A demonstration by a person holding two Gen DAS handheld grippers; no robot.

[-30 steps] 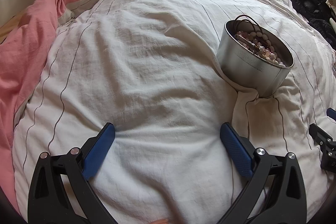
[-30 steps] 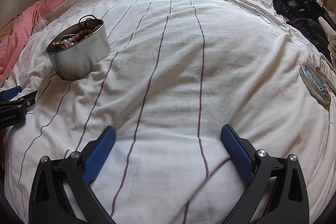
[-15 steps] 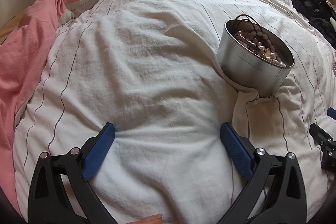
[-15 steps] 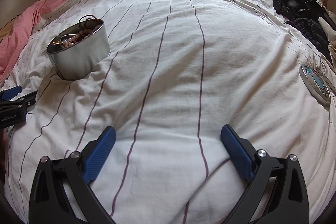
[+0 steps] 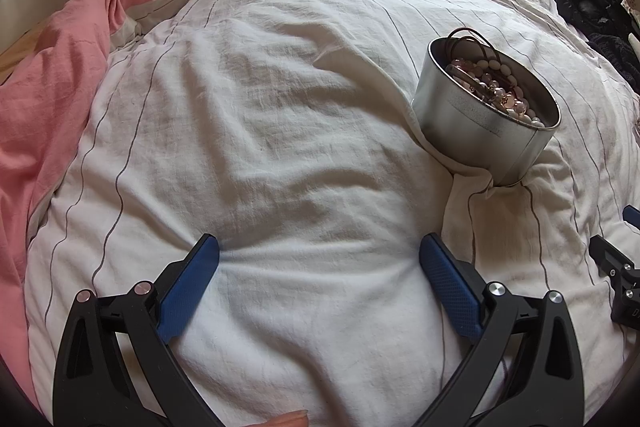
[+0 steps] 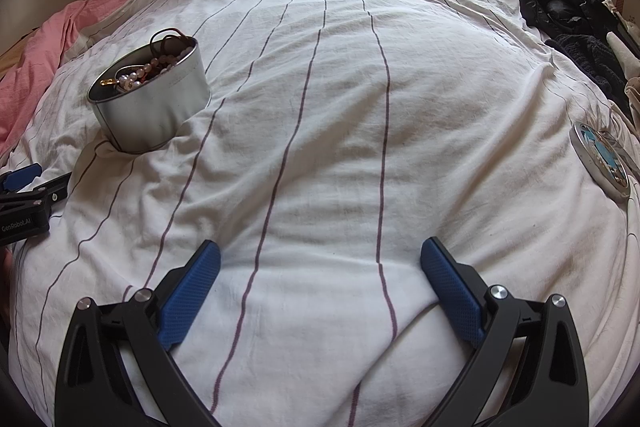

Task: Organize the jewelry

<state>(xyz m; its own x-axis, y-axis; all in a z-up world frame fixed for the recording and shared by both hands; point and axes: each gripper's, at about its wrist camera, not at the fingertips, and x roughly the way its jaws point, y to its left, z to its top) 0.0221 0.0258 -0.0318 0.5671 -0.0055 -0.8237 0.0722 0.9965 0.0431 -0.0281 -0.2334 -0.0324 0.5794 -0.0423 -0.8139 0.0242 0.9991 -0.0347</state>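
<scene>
While both grippers hover low over a striped white duvet (image 6: 340, 131), neither holds anything: the left gripper (image 5: 319, 259) has its blue-padded jaws spread wide over bare fabric, and the right gripper (image 6: 320, 259) is spread just as wide. In the left wrist view the right gripper shows only as a black fragment with a sliver of blue at the right edge, mostly cut off; in the right wrist view the left gripper appears the same way at the left edge, a printed label partly legible on its body.

A round metal tin (image 5: 476, 119) sits sunk into the duvet, tilted, with a fold of cloth hiding part of its base. It lies ahead and to the right of the left gripper and ahead and to the left of the right gripper, well apart from both. Inside is a heap of jewelry (image 5: 496, 87), pale beads and dark cord loops rising above the rim; single pieces cannot be told apart, though something gold shows near the rim in the right wrist view.

A round lid (image 6: 602, 157) with a blue picture lies at the right, its far edge lost in the distortion. Dark clothing (image 6: 568, 7) is bunched beyond it, a pink blanket (image 5: 60, 75) is on the left, and a fingertip (image 5: 290, 418) pokes in at the bottom of the left wrist view.
</scene>
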